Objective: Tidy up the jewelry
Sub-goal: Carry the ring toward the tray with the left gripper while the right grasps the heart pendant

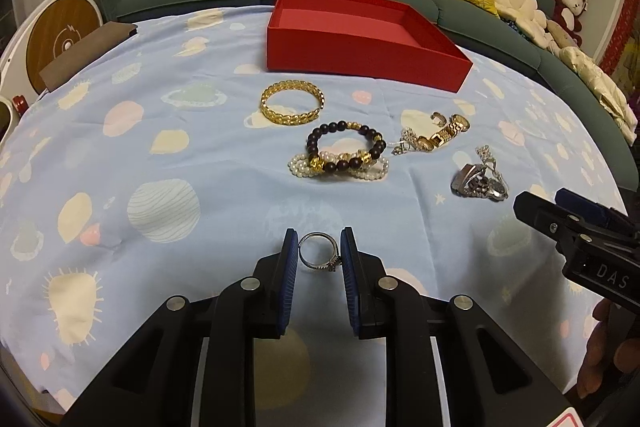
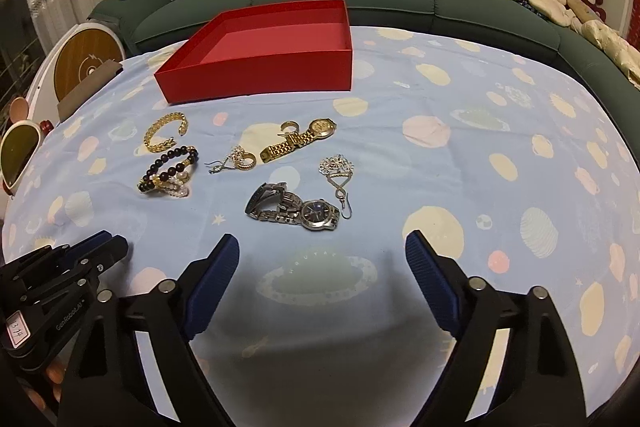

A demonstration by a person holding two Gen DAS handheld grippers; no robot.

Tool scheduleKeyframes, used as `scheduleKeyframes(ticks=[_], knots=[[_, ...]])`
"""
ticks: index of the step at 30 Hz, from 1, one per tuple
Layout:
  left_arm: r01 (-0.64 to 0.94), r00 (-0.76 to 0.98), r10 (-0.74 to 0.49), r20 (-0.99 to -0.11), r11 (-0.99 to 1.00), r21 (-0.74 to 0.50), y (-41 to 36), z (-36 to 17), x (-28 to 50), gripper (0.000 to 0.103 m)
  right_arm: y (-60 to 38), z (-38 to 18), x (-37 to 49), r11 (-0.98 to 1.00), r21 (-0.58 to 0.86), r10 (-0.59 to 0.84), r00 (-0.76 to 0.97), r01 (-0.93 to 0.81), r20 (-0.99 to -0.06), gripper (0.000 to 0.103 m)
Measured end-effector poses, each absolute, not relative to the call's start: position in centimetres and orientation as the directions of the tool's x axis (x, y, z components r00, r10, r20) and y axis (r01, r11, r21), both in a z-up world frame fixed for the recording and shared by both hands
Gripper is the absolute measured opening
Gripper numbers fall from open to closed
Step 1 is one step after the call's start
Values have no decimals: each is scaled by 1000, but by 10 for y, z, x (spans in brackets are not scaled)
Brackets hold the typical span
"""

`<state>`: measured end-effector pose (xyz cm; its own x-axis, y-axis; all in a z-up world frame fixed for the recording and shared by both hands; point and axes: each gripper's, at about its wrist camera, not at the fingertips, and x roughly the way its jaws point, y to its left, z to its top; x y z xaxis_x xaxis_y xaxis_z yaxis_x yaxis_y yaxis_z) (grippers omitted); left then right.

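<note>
Between my left gripper's (image 1: 319,254) blue pads a silver ring (image 1: 319,251) is standing pinched on the cloth (image 1: 168,147), well in front of the red box (image 1: 362,55); rightward, my right gripper (image 2: 322,255) is hanging wide and empty, just short of the silver watch (image 2: 298,211)

Jewelry on a blue planet-print cloth (image 2: 460,187)

Red box (image 2: 264,67), gold bracelet (image 2: 166,137), beaded bracelets (image 2: 168,173), gold watch (image 2: 300,141), silver watch (image 2: 296,211) lie on it.
</note>
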<state>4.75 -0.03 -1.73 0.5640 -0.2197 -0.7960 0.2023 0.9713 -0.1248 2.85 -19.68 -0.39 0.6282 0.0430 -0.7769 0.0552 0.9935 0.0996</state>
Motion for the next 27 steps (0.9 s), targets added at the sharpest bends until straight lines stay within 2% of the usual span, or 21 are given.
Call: scheduleKeyframes(ticks=[6,13,17,19,21,27], knots=[[174,591,-231,-773,972,-157,6,0,57,19,-209,13,43,983,176,104,610,59,-785,76],[140,602,-217,-769,976,-167,24,2,62,19,-204,34,66,999,44,46,606,-18,-794,76],[105,603,-201,-772,979,-173,40,-1,65,19,-208,15,69,999,33,24,613,3,-790,74],[97,599,-198,-776,980,-175,44,-3,66,19,-213,-1,74,996,78,43,578,35,-815,65],[95,598,-200,-776,979,-179,46,-3,68,19,-216,-11,79,992,119,76,551,44,-831,61],[110,593,-209,-777,978,-179,43,-4,66,19,-217,-11,84,996,79,35,572,52,-820,61]])
